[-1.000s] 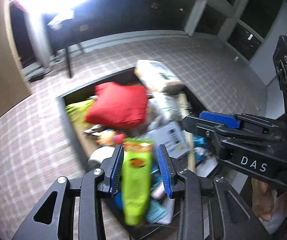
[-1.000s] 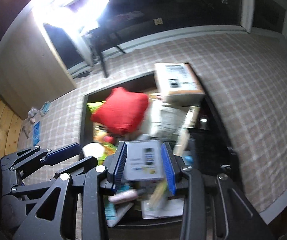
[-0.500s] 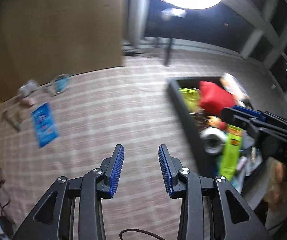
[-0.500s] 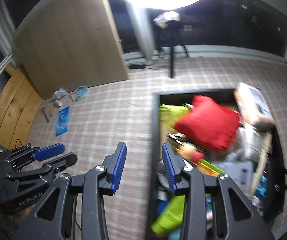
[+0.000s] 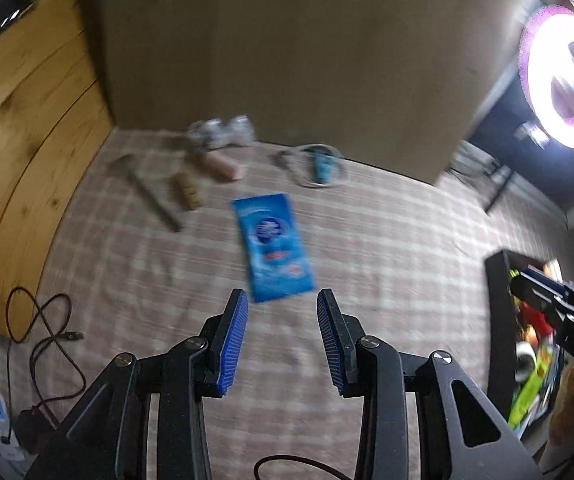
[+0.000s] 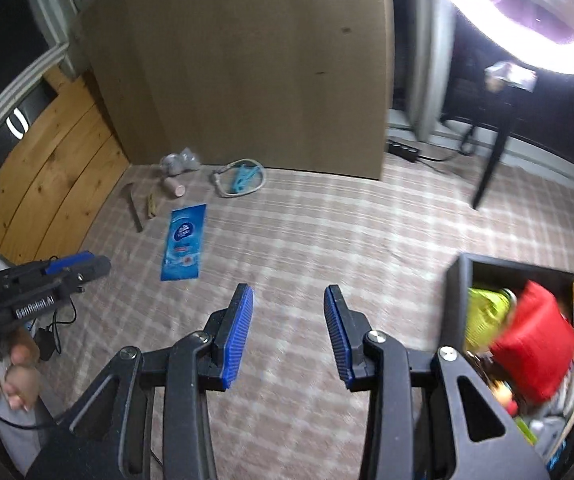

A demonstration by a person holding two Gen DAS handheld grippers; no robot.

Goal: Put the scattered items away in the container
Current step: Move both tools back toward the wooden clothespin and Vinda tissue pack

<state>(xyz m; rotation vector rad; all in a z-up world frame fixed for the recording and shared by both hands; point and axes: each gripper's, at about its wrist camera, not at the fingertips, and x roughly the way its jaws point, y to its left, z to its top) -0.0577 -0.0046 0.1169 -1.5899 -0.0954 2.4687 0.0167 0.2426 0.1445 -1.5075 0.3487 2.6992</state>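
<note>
A blue wipes pack (image 5: 273, 246) lies flat on the checked carpet, just ahead of my open, empty left gripper (image 5: 282, 312); it also shows in the right wrist view (image 6: 185, 242). Behind it lie a pink cup (image 6: 175, 187), a crumpled clear bag (image 6: 179, 161), a blue clip in a cable loop (image 6: 241, 178), a thin stick (image 6: 135, 208) and a small wooden piece (image 6: 151, 205). The black container (image 6: 457, 300) at the right holds a red pouch (image 6: 535, 344) and several other items. My right gripper (image 6: 289, 308) is open and empty over the carpet.
A tall cardboard panel (image 6: 255, 64) stands behind the scattered items, with a wooden board (image 6: 55, 176) to the left. A ring light (image 6: 527, 8) and its stand are at the right. A cable and charger (image 5: 43, 344) lie at the lower left.
Both grippers let go of the green packet and the white box into the container, then swung left away from it toward the scattered items by the panel.
</note>
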